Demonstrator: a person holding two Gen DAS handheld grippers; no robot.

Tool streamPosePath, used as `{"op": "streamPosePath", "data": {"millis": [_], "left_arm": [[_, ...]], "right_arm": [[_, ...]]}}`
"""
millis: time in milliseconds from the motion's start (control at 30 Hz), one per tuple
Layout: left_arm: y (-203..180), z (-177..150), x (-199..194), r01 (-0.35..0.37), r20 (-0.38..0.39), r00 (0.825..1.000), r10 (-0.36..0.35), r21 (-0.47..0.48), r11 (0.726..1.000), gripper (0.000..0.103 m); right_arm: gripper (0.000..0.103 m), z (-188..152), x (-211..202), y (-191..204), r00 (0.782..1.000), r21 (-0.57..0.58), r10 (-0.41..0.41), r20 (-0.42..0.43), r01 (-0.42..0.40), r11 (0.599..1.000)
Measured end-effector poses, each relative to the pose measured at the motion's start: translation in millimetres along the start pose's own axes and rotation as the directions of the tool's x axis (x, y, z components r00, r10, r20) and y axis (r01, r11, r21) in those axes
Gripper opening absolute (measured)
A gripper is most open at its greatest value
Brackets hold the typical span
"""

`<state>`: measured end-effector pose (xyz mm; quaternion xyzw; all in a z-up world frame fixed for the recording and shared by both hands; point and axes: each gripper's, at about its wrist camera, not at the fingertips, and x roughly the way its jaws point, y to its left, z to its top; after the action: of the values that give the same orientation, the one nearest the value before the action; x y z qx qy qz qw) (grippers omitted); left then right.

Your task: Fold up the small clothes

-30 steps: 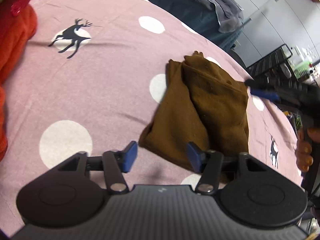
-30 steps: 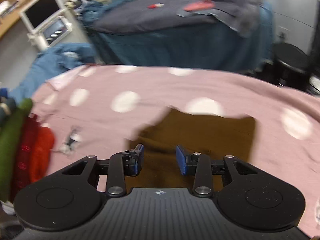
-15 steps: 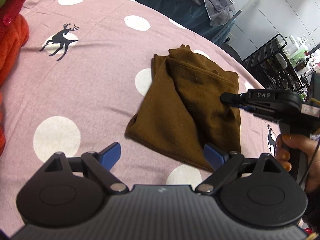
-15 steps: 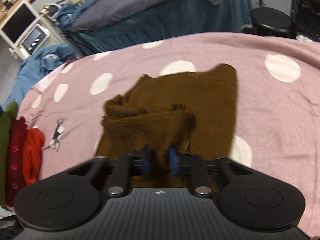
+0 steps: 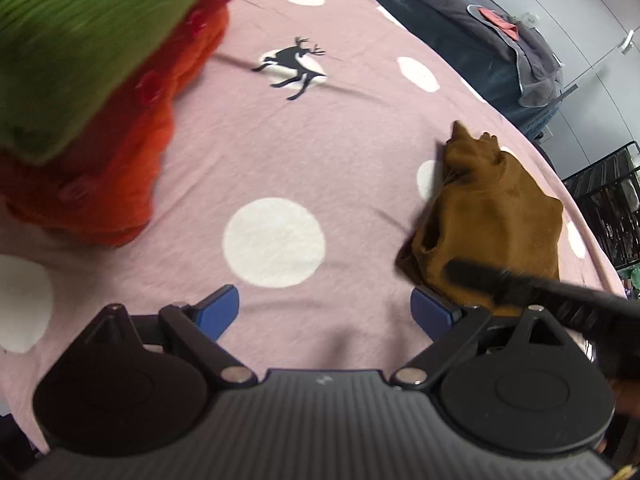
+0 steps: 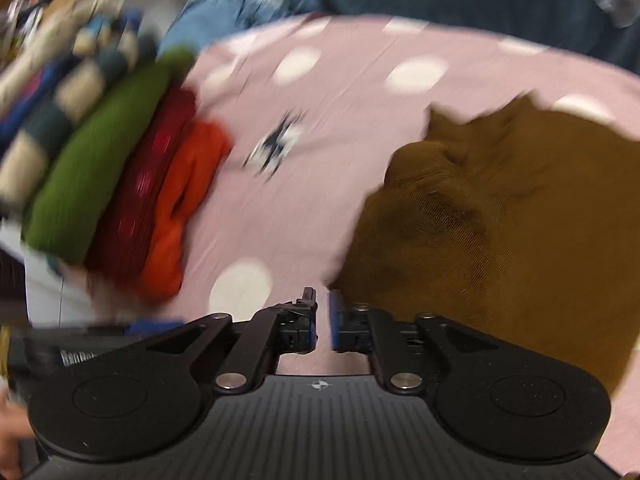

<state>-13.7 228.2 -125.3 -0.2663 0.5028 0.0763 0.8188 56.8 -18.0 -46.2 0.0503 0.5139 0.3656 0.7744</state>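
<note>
A pink sheet (image 5: pixel 248 152) with white dots and a black deer print (image 5: pixel 294 65) is spread over a wide, flat surface. Behind it, a dark blue bed (image 5: pixel 452 12) with a grey blanket (image 5: pixel 528 48) is seen, and a black rack (image 5: pixel 604 188) at the far right of the left wrist view. The right wrist view is heavily blurred.

Along the sheet's left edge a stack of folded clothes is set — a green piece (image 5: pixel 72 40) on top, an orange one (image 5: pixel 120 168) under it. In the right wrist view a dark red piece (image 6: pixel 140 196) is seen between the green and the orange. Between the stack and the brown cloth (image 5: pixel 496 216) a broad stretch of bare sheet is left open. The brown cloth is laid in a rough, bunched fold toward the sheet's right side, near its curved edge.

The left gripper (image 5: pixel 324 312) is angled down over bare sheet, jaws spread wide and opening, w/ nothing between them; its right finger is just beside the cloth's near corner. The right gripper (image 6: pixel 323 322) is angled down at the cloth's left edge; its jaws stand only a narrow gap apart and are opening, w/ nothing seen between them. In the left wrist view its black fingers (image 5: pixel 480 276) are seen, blurred, across the cloth's near edge. A bit of the person's hand (image 6: pixel 10 432) is glimpsed at the lower left.
</note>
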Motion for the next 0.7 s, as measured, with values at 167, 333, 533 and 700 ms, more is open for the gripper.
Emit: {"op": "streamPosePath", "data": {"millis": [167,333,533,700], "left_arm": [[-3,2,1,0.047,0.010,0.999,-0.047,-0.007,0.999,0.094],[-24,3,14,0.167,-0.019,0.986,-0.168,-0.021,0.986,0.094],[-54,-7,41,0.286,-0.052,0.956,-0.288,-0.047,0.957,0.094],[-67,-20,70,0.369,-0.057,0.925,-0.375,-0.103,0.924,0.094]], "right_arm": [[0.032,-12,-1,5,1.000,0.036,-0.007,-0.005,0.008,0.999],[0.042,-15,-42,-30,0.992,0.160,-0.087,0.093,0.072,0.985],[0.058,-34,-85,-106,0.962,0.412,-0.231,0.143,0.154,0.898],[0.059,-63,-99,-149,0.961,0.576,-0.232,0.154,0.104,0.811]]}}
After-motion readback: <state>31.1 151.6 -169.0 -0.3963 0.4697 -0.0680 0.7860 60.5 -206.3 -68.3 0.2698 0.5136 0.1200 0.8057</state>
